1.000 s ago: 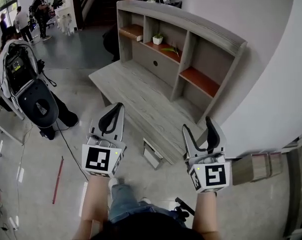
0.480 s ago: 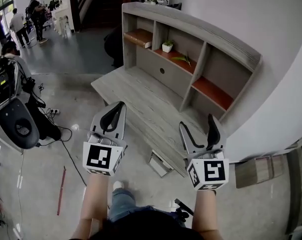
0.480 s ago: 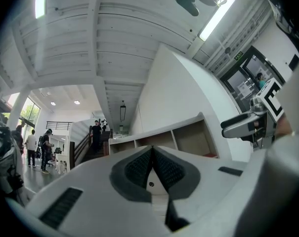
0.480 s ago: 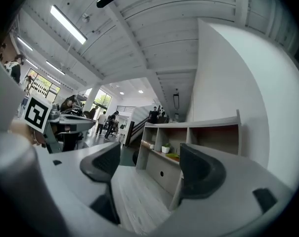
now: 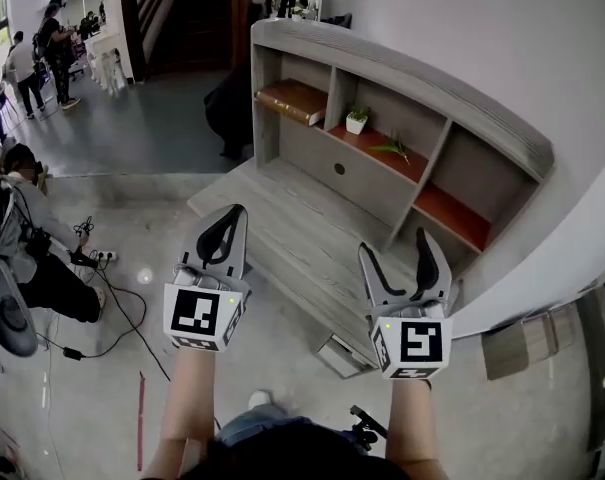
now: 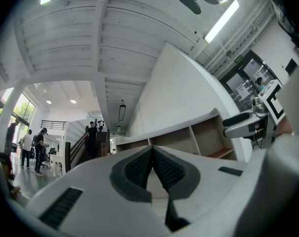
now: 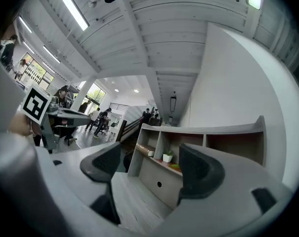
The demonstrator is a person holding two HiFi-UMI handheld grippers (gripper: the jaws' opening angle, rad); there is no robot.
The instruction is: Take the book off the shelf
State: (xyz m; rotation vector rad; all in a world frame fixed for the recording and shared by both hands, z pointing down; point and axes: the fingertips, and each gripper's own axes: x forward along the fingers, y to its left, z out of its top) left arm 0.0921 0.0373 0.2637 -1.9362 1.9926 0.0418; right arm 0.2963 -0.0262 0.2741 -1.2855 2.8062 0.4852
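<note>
Two grippers up, both short of the shelf unit (image 5: 402, 66): left gripper (image 5: 234, 211), right gripper (image 5: 392, 243).

Vs 1 s ago: head view has swung, so the shelf unit sits higher & more centred. Book (image 5: 294, 100) shows fuller in the unit's end compartment. Grey machine (image 5: 0, 313) off the unit's left has slid nearly out of frame. Crouching person (image 5: 37, 253) w/ cables (image 5: 102, 268) now shows there. Right gripper's jaws stand wider than 1 s ago.

Book: lies flat on the brown board in the upper compartment at the unit's far-left end (head view). Untouched, well apart from both grippers. Pot plant (image 5: 357, 120) is in the next compartment along, leaf sprig (image 5: 394, 148) near it on the same board.

Edges/room: desk top (image 5: 282, 193) runs out from the unit's base toward the grippers. Both tips overlap its near part in head view; height over it can't tell. White wall (image 5: 482, 18) runs right behind the unit & curves round its right end. Floor spreads off the unit's left, ppl (image 5: 22, 63) far back.

Pose: forearms (image 5: 190, 398) roughly parallel, both aimed at the unit, marker cubes facing cam. Left gripper's jaws are pressed together, pads meeting, nothing pinched. Right gripper's jaws are spread wide, nothing between them; book & pot plant seen far off through the gap.
</note>
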